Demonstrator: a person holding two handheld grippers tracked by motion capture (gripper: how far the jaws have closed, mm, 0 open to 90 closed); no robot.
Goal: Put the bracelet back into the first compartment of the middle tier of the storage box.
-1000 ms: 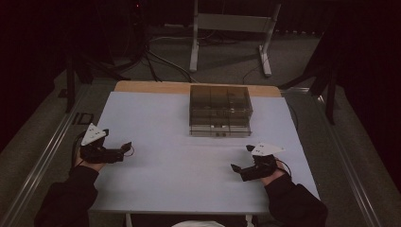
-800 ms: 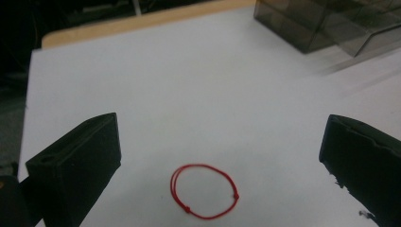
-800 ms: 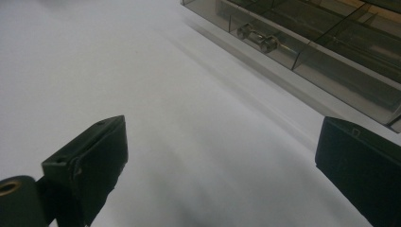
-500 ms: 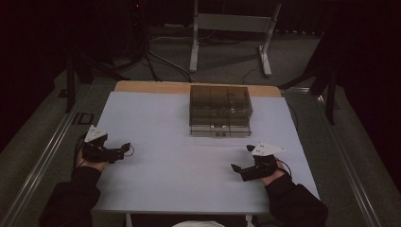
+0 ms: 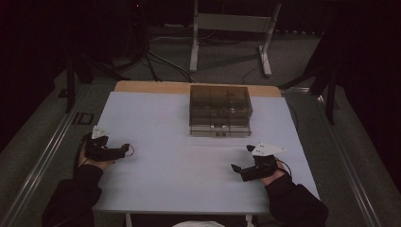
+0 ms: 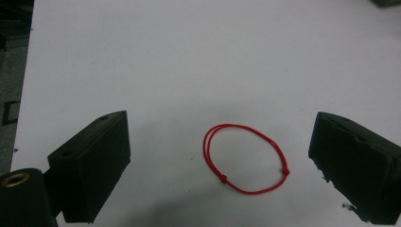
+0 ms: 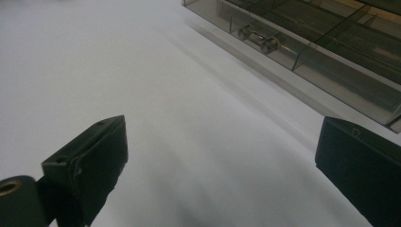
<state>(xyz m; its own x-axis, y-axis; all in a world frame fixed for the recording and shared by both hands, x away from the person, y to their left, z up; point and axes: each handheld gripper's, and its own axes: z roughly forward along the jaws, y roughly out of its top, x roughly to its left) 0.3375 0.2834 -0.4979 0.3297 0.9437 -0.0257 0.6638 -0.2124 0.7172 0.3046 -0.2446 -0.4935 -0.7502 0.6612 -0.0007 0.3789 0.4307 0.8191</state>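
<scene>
- The table (image 5: 179, 184) has a flat white top. A strip of light brown wood shows along its far edge.
- A see-through box with small drawers (image 5: 220, 110) sits on the table near the far edge, about in the middle. One drawer knob shows in the right gripper view.
- A thin red string loop (image 6: 246, 158) lies flat on the white top near the left edge, closer to the near side. It has two tiny knots.
- The near middle of the table is bare white.
</scene>
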